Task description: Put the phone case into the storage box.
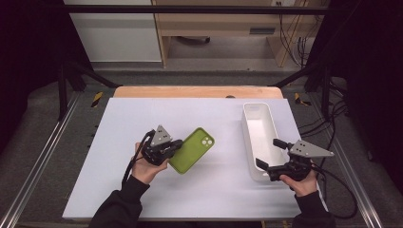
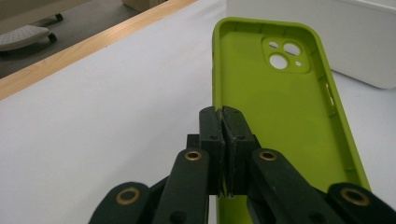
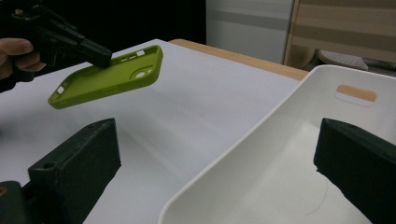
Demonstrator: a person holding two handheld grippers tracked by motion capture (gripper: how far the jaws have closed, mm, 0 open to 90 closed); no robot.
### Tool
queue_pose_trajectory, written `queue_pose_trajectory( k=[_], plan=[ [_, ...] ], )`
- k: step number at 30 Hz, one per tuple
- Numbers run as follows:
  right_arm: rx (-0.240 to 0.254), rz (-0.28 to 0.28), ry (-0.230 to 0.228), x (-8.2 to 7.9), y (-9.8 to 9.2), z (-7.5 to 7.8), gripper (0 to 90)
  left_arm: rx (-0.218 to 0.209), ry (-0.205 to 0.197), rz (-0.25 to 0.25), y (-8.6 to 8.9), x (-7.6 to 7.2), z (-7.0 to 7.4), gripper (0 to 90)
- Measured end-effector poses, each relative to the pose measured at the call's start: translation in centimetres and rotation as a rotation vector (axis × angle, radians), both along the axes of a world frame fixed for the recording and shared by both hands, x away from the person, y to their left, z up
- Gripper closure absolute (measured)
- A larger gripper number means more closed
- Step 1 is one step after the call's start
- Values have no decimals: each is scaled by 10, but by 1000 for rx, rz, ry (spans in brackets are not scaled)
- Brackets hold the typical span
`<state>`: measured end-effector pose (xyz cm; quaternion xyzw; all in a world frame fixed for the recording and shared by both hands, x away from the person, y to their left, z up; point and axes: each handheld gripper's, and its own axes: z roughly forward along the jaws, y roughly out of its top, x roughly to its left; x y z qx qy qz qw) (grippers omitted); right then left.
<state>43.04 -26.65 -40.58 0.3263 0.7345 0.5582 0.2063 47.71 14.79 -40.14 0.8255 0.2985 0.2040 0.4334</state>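
left hand-held gripper [image 1: 174, 147] is clamped tight on the side wall of the green phone case [image 1: 192, 149], held clear above the tabletop [image 1: 214, 190], long axis running away from the jaws twd the white bin [image 1: 259, 137]. right hand-held gripper [image 1: 270, 154] wide open, straddling the bin's near wall, nothing held; bin sits well right of the case

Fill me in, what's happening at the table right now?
A person works with two handheld grippers. The left gripper is shut on the side wall of a lime-green silicone phone case and holds it lifted clear of the white tabletop. The right gripper is open, its jaws straddling the near wall of the long white plastic bin, which looks empty.
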Motion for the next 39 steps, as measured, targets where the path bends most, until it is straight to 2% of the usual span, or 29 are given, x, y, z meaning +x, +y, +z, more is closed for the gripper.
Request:
queue_pose_trajectory(
  k=[14, 23, 27, 39],
  plan=[
    [-32, 28, 20, -1, 18, 7, 11, 23, -19, -39, -13, -10, 3, 879],
    [-49, 49, 32, -2, 30, 10, 11, 15, -43, -58, -17, -18, 9, 879],
    [-60, 58, 43, -1, 36, 10, 11, 23, -54, -72, -20, -21, 10, 879],
    [-75, 87, 56, -2, 51, 15, 11, 36, -62, -102, -25, -26, 10, 879]
  ],
)
